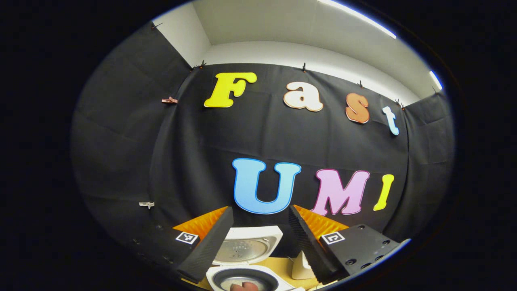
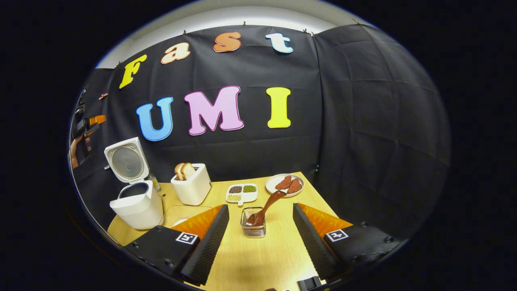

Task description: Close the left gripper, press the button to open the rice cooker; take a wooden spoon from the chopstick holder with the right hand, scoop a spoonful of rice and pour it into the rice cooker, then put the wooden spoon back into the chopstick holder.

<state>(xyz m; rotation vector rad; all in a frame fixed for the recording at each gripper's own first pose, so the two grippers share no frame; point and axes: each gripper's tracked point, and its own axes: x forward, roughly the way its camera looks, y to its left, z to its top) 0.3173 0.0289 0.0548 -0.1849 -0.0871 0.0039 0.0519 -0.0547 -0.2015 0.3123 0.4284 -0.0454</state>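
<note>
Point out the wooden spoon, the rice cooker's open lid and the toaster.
wooden spoon (image 2: 270, 204): right gripper view, on its handle above the holder.
rice cooker lid (image 2: 126, 161): right gripper view, on the inner plate.
toaster (image 2: 194, 185): right gripper view, on its white front wall.

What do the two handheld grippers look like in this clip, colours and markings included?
Both match. The left gripper and the right gripper each have two black wedge-shaped jaws with ribbed inner faces, orange ridged panels behind them, and black mounting blocks with screw holes. Each block carries a small square black-and-white marker.
</note>
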